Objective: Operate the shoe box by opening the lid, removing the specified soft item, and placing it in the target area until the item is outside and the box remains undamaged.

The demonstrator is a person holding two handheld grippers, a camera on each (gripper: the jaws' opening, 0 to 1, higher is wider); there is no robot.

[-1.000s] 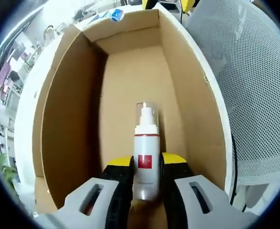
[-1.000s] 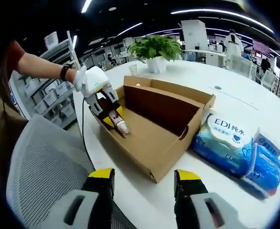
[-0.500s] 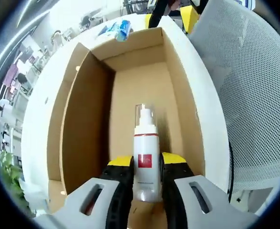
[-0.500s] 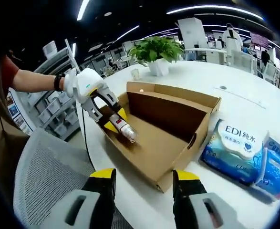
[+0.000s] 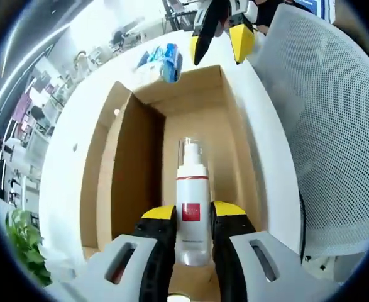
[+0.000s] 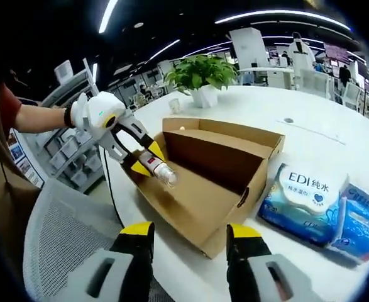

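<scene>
In the left gripper view, the left gripper [image 5: 192,217] clamps a white pump bottle with a red label [image 5: 192,207] above the open brown cardboard box [image 5: 140,157].

In the right gripper view, the right gripper [image 6: 189,234] stands open, holding nothing, near the box's corner; a blue wet-wipes pack [image 6: 305,198] lies beside the box.

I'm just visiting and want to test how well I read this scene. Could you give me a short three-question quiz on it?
1. True or false: the left tongs are shut on the pump bottle.
2. Where does the wet wipes pack lie?
A. inside the cardboard box
B. on the white table beside the box
C. on the mesh chair
3. Fill in: the right tongs are ____ and hold nothing.

Key:
1. True: the bottle sits clamped between them, above the open box.
2. B.
3. Open.
</scene>
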